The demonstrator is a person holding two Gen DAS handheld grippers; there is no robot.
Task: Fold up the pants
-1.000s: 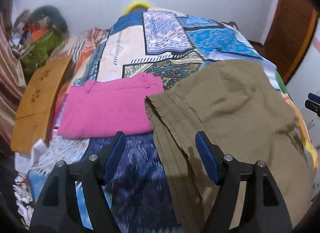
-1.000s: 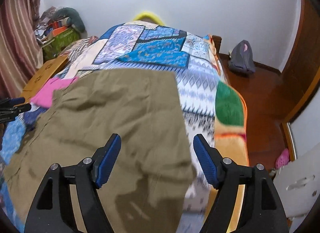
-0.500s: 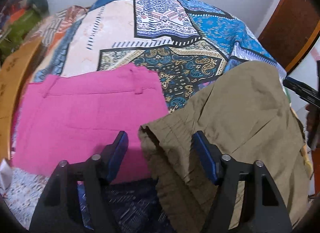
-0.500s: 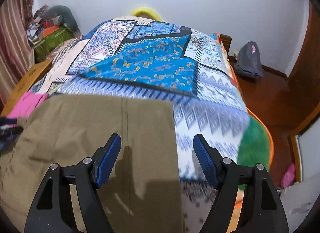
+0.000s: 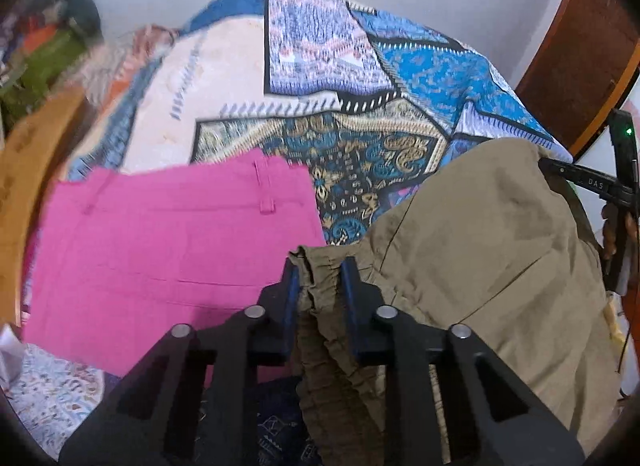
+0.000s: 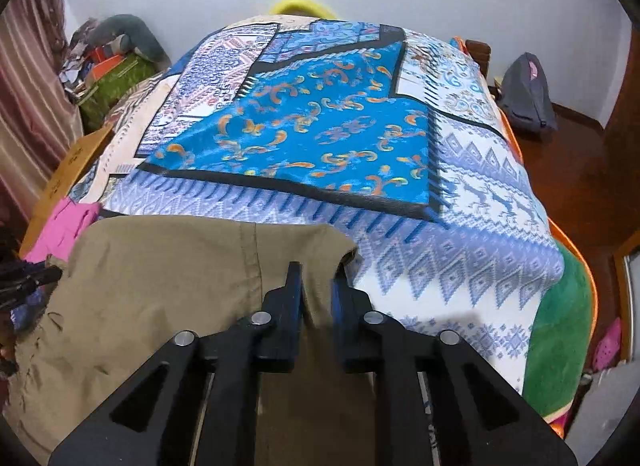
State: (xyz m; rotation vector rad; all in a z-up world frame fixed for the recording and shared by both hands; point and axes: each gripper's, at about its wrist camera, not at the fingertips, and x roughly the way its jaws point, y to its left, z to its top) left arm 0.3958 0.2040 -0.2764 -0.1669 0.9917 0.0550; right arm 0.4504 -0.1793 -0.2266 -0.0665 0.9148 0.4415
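Olive-khaki pants lie spread on the patterned bedspread. My left gripper is shut on their gathered elastic waistband at the left corner. My right gripper is shut on the far right corner of the same pants, next to the hem edge. The right gripper also shows at the right edge of the left wrist view. The left gripper shows at the left edge of the right wrist view.
Folded pink pants lie just left of the khaki pair. A wooden board runs along the bed's left side. A pile of clothes sits at the far left, a grey backpack on the floor at right.
Both grippers moved forward and down to the pants and went from open to shut, the left on the waistband corner, the right on the far corner.
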